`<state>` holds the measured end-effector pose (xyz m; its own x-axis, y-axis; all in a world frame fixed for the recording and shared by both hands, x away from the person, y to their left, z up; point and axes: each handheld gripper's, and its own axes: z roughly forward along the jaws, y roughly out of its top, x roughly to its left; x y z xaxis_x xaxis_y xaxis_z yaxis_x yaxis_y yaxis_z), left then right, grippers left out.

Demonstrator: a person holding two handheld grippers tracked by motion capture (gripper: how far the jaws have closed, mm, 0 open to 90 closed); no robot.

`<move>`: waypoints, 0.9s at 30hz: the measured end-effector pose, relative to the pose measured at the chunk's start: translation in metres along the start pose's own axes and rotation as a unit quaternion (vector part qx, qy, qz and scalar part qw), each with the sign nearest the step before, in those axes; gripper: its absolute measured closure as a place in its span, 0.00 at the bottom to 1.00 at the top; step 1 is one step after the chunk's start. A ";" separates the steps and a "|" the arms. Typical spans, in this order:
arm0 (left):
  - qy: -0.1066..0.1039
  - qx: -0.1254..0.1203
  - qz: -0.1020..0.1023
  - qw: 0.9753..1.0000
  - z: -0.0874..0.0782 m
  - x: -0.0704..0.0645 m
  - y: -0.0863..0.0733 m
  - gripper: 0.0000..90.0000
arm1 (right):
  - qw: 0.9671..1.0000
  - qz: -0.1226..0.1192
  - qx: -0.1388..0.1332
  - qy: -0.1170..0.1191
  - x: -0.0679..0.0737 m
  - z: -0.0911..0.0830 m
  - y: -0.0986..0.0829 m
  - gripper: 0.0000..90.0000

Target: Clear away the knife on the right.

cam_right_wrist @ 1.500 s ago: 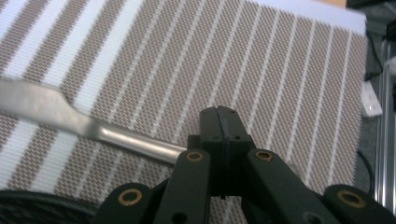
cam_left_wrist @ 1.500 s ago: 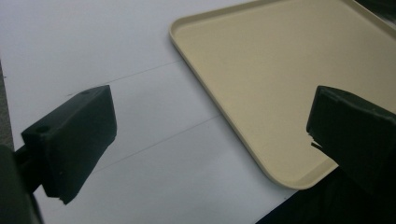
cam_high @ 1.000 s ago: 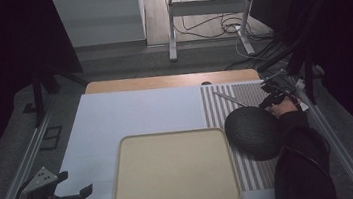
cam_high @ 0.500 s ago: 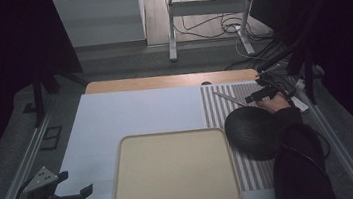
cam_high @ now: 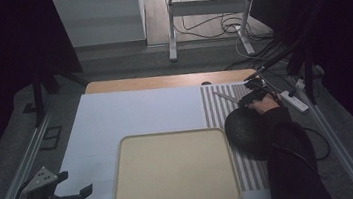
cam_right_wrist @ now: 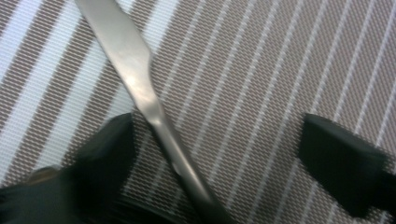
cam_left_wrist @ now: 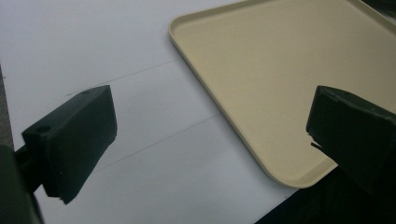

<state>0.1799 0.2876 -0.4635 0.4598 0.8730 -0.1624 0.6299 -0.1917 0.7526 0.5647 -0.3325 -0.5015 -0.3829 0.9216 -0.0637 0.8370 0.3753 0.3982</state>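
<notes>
Right gripper (cam_right_wrist: 215, 154): I saw its two black jaws standing wide apart, low over the mat, one on each side of the flat, dull-grey metal knife (cam_right_wrist: 140, 88). The handle ran down between them, closer to the jaw at the left of the right gripper view; I could not tell whether that jaw touched it. Nothing was clamped.

The knife lay flat on the brown-and-white striped woven placemat (cam_right_wrist: 289, 60). In the high view it sat near the mat's far end, angled across the stripes, with the right gripper (cam_high: 251, 98) at its near end. Just beside the gripper, toward me, a dark round bowl (cam_high: 246, 131) rested on the same mat, partly covered by the person's dark sleeve (cam_high: 292, 162).

Left gripper (cam_left_wrist: 205, 135): jaws also well apart and holding nothing. It hovered over the pale grey-white tabletop sheet (cam_left_wrist: 93, 46), beside the near left corner of the beige rectangular plastic tray (cam_left_wrist: 280, 70). In the high view the left gripper (cam_high: 60, 198) sat at the table's near left corner, well apart from the knife.
</notes>
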 end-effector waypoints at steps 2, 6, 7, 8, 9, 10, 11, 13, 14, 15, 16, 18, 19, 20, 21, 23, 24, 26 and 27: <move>0.000 0.000 0.000 1.000 0.000 0.000 0.000 0.03 | 1.000 0.001 -0.007 0.015 -0.005 -0.002 -0.003 0.36; 0.000 0.000 0.001 1.000 0.000 0.000 0.000 0.03 | 0.999 -0.035 0.001 0.025 -0.013 -0.010 -0.007 0.80; 0.000 0.000 0.001 1.000 0.000 0.000 0.000 0.03 | 0.999 -0.038 0.000 0.029 -0.015 -0.011 -0.009 0.87; 0.001 0.000 0.001 1.000 0.000 0.000 0.000 0.03 | 0.999 -0.037 -0.003 0.036 -0.018 -0.011 -0.011 0.89; 0.001 0.000 0.002 1.000 0.000 0.000 0.000 0.03 | 0.999 -0.037 -0.003 0.036 -0.018 -0.011 -0.011 0.89; 0.001 0.000 0.002 1.000 0.000 0.000 0.000 0.03 | 0.999 -0.042 0.000 0.034 -0.018 -0.012 -0.010 0.89; 0.001 0.000 0.002 1.000 0.000 0.000 0.000 0.03 | 0.999 -0.042 0.000 0.034 -0.018 -0.012 -0.010 0.89; 0.000 0.000 0.001 1.000 0.000 0.000 0.000 0.03 | 0.998 -0.055 0.003 0.030 -0.017 -0.012 -0.010 0.89; -0.001 0.000 0.000 1.000 0.000 0.000 0.000 0.03 | 0.998 -0.054 0.001 0.031 -0.017 -0.013 -0.010 0.89; -0.001 0.000 0.000 1.000 0.000 0.000 0.000 0.03 | 0.998 -0.059 0.000 0.025 -0.018 -0.013 -0.011 0.89; -0.001 0.000 0.000 1.000 0.000 0.000 0.000 0.03 | 0.998 -0.059 0.000 0.025 -0.018 -0.013 -0.011 0.89; 0.000 0.000 0.001 1.000 0.000 0.000 0.000 0.03 | 0.998 -0.057 -0.007 0.008 -0.023 -0.018 -0.014 0.89; 0.000 0.000 0.001 1.000 0.000 0.000 0.000 0.03 | 0.998 -0.055 -0.012 0.006 -0.026 -0.019 -0.015 0.89; 0.000 0.000 0.001 1.000 0.000 0.000 0.000 0.03 | 0.998 -0.053 -0.016 0.001 -0.028 -0.021 -0.016 0.89; 0.000 0.000 0.001 1.000 0.000 0.000 0.000 0.03 | 0.999 -0.049 -0.018 -0.001 -0.030 -0.023 -0.017 0.89; 0.000 0.000 0.001 1.000 0.000 0.000 0.000 0.03 | 0.999 -0.044 -0.021 0.003 -0.032 -0.026 -0.018 0.89; 0.000 -0.001 0.001 1.000 0.000 0.000 0.000 0.03 | 0.999 -0.040 -0.028 0.001 -0.036 -0.030 -0.020 0.89; 0.000 0.000 0.001 1.000 0.000 0.000 0.000 0.03 | 0.999 -0.031 -0.035 0.007 -0.039 -0.035 -0.021 0.89; 0.000 0.000 0.001 1.000 0.000 0.000 0.000 0.03 | 0.999 -0.029 -0.040 0.010 -0.040 -0.038 -0.022 0.89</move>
<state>0.1799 0.2872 -0.4633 0.4605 0.8730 -0.1606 0.6290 -0.1932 0.7531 0.5469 -0.3815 -0.4729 -0.4382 0.8960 -0.0716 0.7794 0.4184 0.4664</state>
